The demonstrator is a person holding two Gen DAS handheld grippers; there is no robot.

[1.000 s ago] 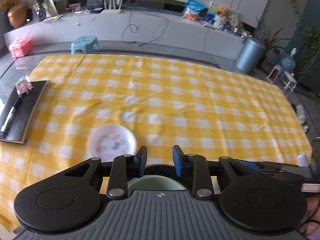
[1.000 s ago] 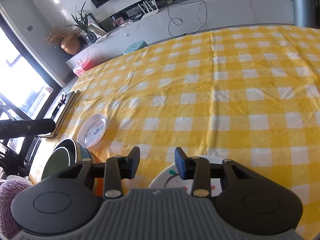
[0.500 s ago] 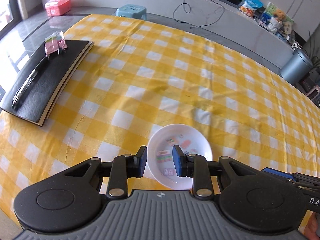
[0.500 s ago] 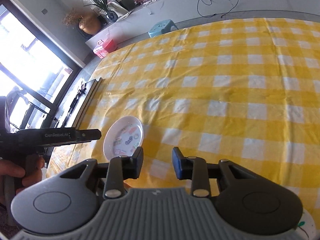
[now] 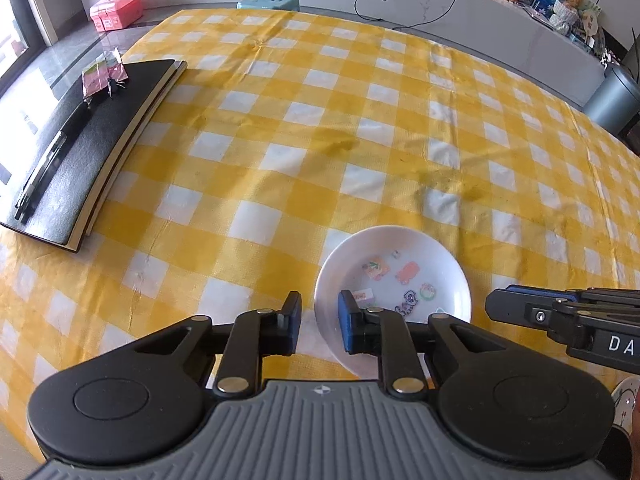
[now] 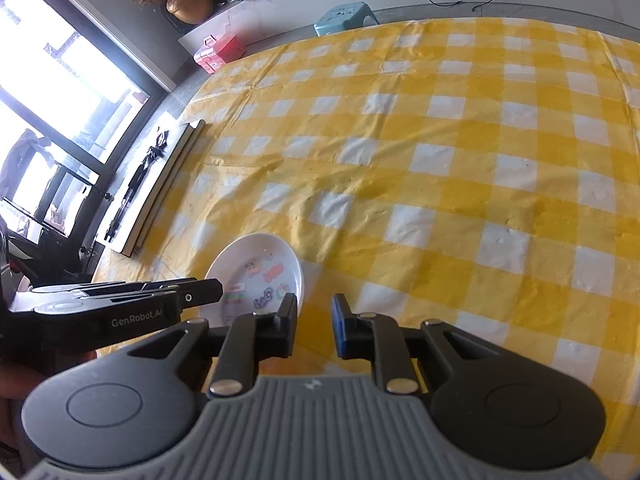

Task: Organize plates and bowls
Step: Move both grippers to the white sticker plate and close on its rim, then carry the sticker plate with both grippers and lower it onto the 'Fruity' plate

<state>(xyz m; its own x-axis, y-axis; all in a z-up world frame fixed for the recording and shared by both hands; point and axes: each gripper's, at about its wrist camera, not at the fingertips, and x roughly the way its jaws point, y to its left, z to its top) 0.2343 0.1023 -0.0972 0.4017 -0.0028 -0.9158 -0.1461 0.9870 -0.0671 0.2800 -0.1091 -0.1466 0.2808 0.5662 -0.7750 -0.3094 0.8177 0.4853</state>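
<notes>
Left gripper (image 5: 319, 320): jaws parted and holding nothing; a second ago it hung over a green bowl, which is now out of both views; its right fingertip (image 5: 347, 320) now straddles the near left rim of the small plate.
Right gripper (image 6: 314, 322): jaws parted, nothing between them; it has swung left, off the painted plate it hovered over a second ago, and now lies just right of the small plate.
Small plate (image 5: 392, 284): white with cartoon stickers, flat on the cloth, near the front edge of the table, between the two grippers; it has not shifted, only the grippers have closed in on it.
Meaning for the task: both tools now aim at this plate, so I judge it the next piece to be lifted, likely by the left gripper pinching the rim; no grasp has been made yet.
Tablecloth (image 5: 360, 128): yellow and white checks, slightly wrinkled beyond the plate.
Black folder (image 5: 88, 152): well apart, on the far left of the table, with a pen and a clip on it.
</notes>
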